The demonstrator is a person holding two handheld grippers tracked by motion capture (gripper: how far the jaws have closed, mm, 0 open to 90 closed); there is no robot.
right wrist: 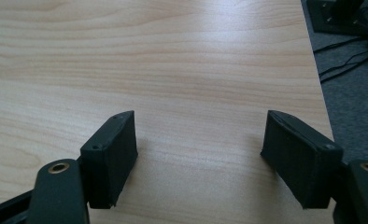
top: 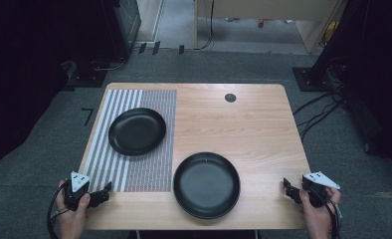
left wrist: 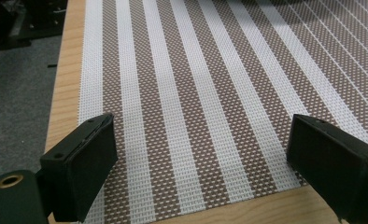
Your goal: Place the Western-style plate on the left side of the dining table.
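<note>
both grippers parked at the near corners, two black plates untouched

dark room, grey carpet floor (top: pixel 263 64) with cables at 3 o'clock past the table edge. light wooden table (top: pixel 244 124) fills the middle of the high view; a small dark round grommet (top: pixel 230 97) sits at about 1 o'clock near the far edge.

left side: striped placemat (top: pixel 134 169), brown and white, covers the table's left part from far edge toward the near edge. left gripper (top: pixel 106 191) held by a hand (top: pixel 72 214) at about 8 o'clock, at the near left corner, jaws pointing right over the mat's near edge. in the left gripper view its jaws stand wide apart, released, with nothing between them but the mat's weave (left wrist: pixel 196 116) and a strip of table wood at the bottom.

on the mat at about 10 o'clock: first black plate (top: pixel 137 131), upright, empty, well apart from the left gripper.

centre near, about 6 o'clock: second black plate (top: pixel 206 185) on bare wood, its left rim just beside the mat's right edge, between the two grippers.

right side: right gripper (top: pixel 287 187) in a hand (top: pixel 316 214) at about 4 o'clock, near right corner, jaws pointing left toward the second plate, apart from it. right gripper view: jaws spread wide, released, bare wood (right wrist: pixel 173 70) between them.
</note>
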